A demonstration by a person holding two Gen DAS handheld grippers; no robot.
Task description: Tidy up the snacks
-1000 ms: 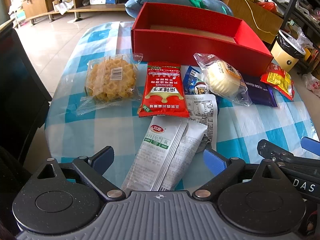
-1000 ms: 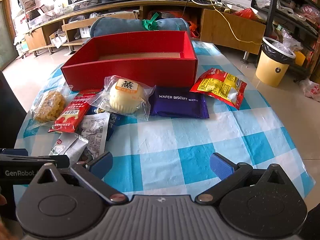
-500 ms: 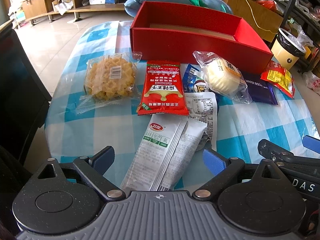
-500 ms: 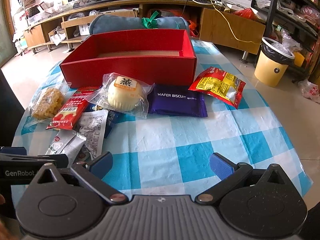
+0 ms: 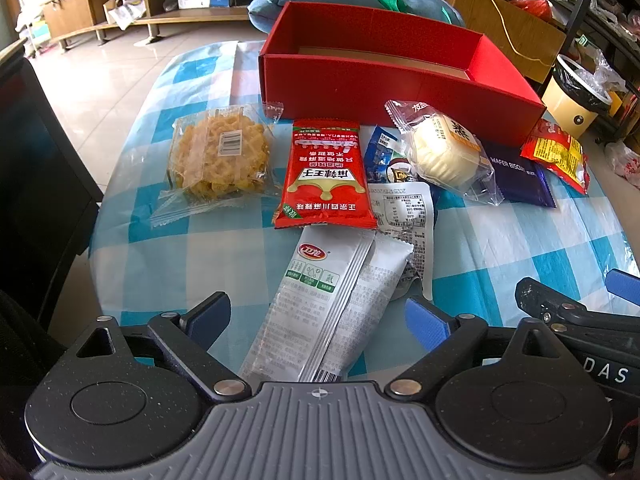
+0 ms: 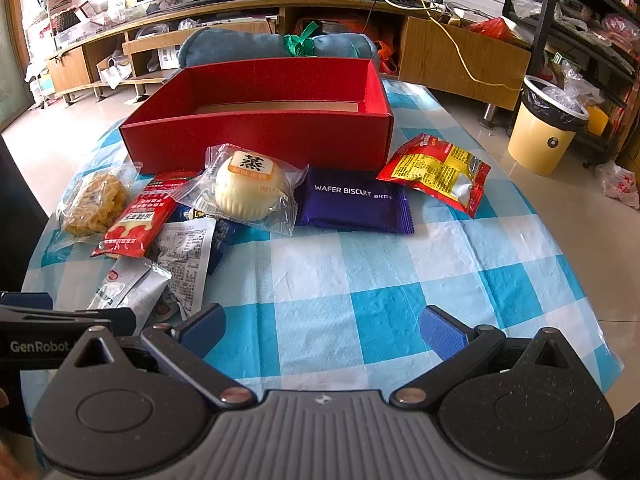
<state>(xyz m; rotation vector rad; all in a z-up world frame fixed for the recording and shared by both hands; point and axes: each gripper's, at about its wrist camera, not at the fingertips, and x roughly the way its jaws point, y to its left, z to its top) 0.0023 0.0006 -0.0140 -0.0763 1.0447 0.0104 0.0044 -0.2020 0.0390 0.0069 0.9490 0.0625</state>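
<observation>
The snacks lie in a row in front of the red box (image 6: 256,136) (nothing in it yet), ready to go in. The left claw (image 5: 318,318) hangs low and wide open over the white snack packet (image 5: 316,300). The right claw (image 6: 320,330) waits open above bare tabletop (image 6: 380,272).

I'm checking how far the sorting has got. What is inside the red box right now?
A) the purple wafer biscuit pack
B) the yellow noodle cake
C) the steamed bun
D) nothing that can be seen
D: the red box shows only bare walls and floor, while the wafer biscuit pack, steamed bun and noodle cake all lie on the tablecloth in front of it.
</observation>
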